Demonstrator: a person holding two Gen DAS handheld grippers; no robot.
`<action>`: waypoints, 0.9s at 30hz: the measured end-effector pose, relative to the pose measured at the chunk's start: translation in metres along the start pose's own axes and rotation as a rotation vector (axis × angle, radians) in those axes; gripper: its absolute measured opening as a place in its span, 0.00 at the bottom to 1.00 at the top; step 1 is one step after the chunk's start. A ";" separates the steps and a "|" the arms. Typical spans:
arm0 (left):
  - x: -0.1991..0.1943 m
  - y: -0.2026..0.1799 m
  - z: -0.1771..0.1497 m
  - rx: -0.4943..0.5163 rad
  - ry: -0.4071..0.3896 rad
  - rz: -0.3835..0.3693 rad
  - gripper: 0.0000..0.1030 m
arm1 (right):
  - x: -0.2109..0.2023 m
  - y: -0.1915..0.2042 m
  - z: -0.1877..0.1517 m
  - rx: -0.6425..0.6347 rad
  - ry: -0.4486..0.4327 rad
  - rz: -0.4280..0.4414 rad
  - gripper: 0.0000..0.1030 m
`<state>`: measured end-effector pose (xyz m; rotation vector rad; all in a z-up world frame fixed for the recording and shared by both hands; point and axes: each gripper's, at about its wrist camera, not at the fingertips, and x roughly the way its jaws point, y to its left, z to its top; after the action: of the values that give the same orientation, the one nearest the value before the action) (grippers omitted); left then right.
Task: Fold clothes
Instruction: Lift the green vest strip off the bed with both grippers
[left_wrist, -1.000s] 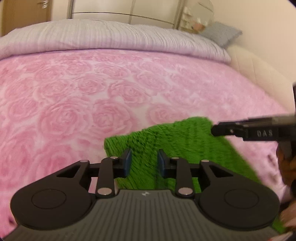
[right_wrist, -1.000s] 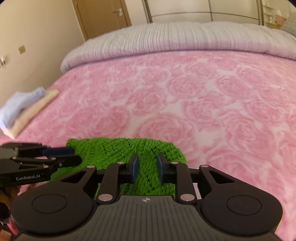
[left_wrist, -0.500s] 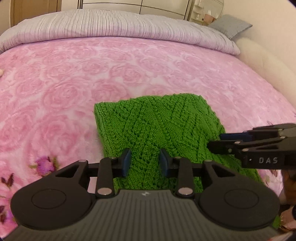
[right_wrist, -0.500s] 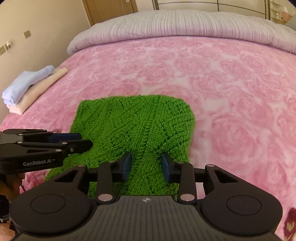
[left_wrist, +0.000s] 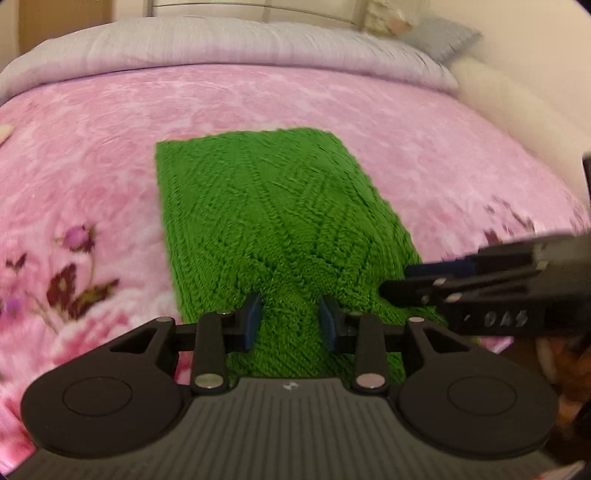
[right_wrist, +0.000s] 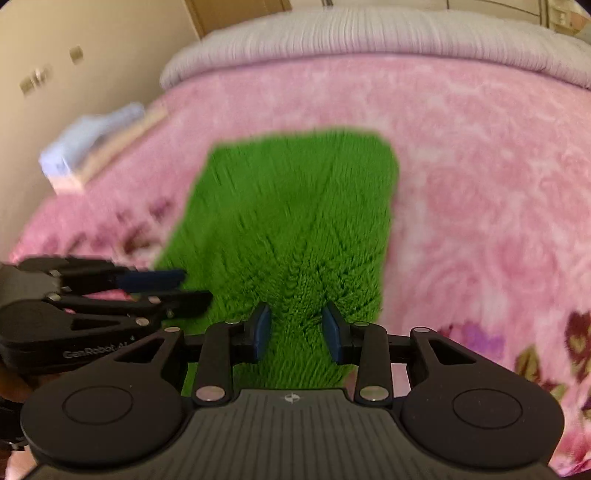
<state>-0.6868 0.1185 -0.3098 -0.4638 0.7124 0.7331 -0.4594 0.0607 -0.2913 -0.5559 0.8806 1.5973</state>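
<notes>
A green knitted garment lies flat as a long rectangle on the pink rose blanket; it also shows in the right wrist view. My left gripper is open and empty over the garment's near end. My right gripper is open and empty over the same near end, to the right of the left one. Each gripper shows from the side in the other's view: the right one and the left one. The garment's near edge is hidden behind the gripper bodies.
A folded pale blue and cream stack lies at the bed's left edge near the wall. A grey quilt lies across the head of the bed. A grey pillow sits at the far right.
Both grippers have drawn back toward the foot of the bed and risen, so more of the green garment shows, laid out flat. Both stay open.
</notes>
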 end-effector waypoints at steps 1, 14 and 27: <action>0.000 -0.003 -0.004 0.000 0.005 0.007 0.30 | 0.001 0.000 0.000 -0.002 -0.003 -0.002 0.34; -0.024 -0.032 -0.046 -0.026 0.004 0.075 0.30 | -0.027 -0.009 -0.036 0.070 0.030 0.029 0.40; -0.095 0.000 -0.064 -0.351 -0.122 -0.031 0.52 | -0.079 -0.017 -0.049 0.176 -0.090 0.104 0.67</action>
<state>-0.7635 0.0378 -0.2839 -0.7407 0.4612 0.8541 -0.4312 -0.0258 -0.2651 -0.3169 0.9841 1.6061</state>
